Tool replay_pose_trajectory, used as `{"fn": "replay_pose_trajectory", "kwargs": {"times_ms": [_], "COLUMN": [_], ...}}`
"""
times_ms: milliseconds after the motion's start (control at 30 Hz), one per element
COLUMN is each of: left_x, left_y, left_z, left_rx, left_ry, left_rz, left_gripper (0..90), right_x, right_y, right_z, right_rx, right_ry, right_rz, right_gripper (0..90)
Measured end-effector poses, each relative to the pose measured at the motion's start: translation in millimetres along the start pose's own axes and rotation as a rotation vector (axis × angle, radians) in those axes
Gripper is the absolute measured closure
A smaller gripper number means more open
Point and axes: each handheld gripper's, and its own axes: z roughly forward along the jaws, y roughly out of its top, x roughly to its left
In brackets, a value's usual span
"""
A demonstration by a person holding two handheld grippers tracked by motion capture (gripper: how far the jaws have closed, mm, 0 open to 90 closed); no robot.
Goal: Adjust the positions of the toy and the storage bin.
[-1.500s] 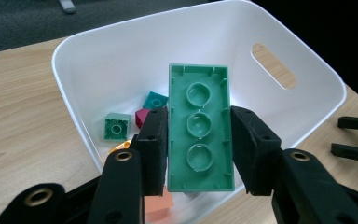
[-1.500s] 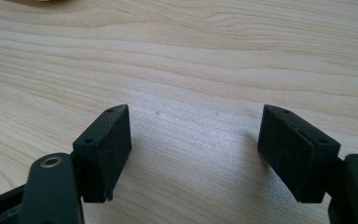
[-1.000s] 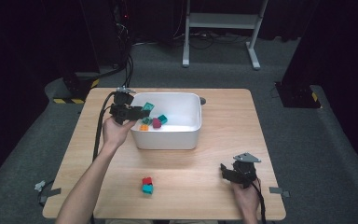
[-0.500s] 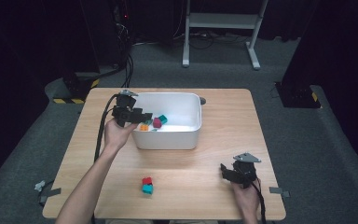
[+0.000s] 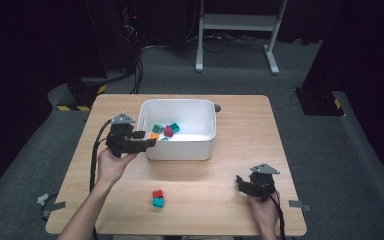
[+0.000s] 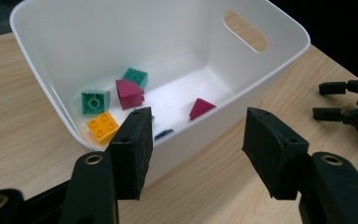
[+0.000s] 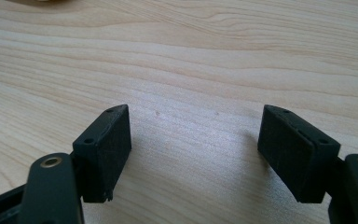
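Observation:
My left gripper (image 5: pixel 146 139) hovers at the white bin's (image 5: pixel 180 150) front left corner, just outside the wall. Its jaws have just been opening and stand wide with nothing between them (image 6: pixel 196 149). In the bin (image 6: pixel 98 37) lie an orange brick (image 6: pixel 102 126), a green brick (image 6: pixel 95 101), a magenta brick (image 6: pixel 129 92) and several others. A red brick (image 5: pixel 157 193) sits joined to a teal brick (image 5: pixel 158 202) on the table near the front. My right gripper (image 5: pixel 240 183) rests at the front right, open over bare wood (image 7: pixel 193 149).
The wooden table (image 5: pixel 240 130) stands on grey carpet with dark surroundings. A cable trails from the left gripper over the table's left side. The right gripper (image 6: pixel 349 100) is in the left gripper view, far off past the bin.
The left gripper has drawn back from above the bin to its front left corner and opened. The teal brick seen at its jaws a second ago is gone from them. The right gripper kept still.

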Motion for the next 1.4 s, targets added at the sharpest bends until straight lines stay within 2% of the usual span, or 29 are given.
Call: {"fn": "replay_pose_trajectory", "kwargs": {"times_ms": [267, 400, 467, 700, 900, 1033, 1400], "left_x": [-9.8, -15.3, -17.2, -24.4, -30.0, -35.0, -39.5], "left_y": [-41.2, -63.7, -70.8, -98.3, -110.3, -116.0, -124.6], "left_z": [-1.4, 4.3, 6.5, 17.7, 27.2, 33.7, 44.4], "left_rx": [0.028, 0.063, 0.076, 0.115, 0.145, 0.17, 0.198], "left_ry": [-0.019, -0.044, -0.045, -0.087, -0.094, -0.091, -0.08], "left_rz": [-0.023, -0.038, -0.036, -0.064, -0.065, -0.05, -0.036], "left_gripper": [41.5, 41.4, 41.1, 40.1, 39.9, 39.9, 39.9], "right_x": [0.0, 0.0, 0.0, 0.0, 0.0, 0.0, 0.0], "right_y": [0.0, 0.0, 0.0, 0.0, 0.0, 0.0, 0.0], "right_z": [0.0, 0.0, 0.0, 0.0, 0.0, 0.0, 0.0], "right_rx": [0.0, 0.0, 0.0, 0.0, 0.0, 0.0, 0.0], "right_ry": [0.0, 0.0, 0.0, 0.0, 0.0, 0.0, 0.0], "right_rz": [-0.001, 0.0, -0.001, -0.001, -0.001, -0.001, -0.001], "right_gripper": [25.6, 25.6, 25.6, 25.6, 25.6, 25.6, 25.6]}}
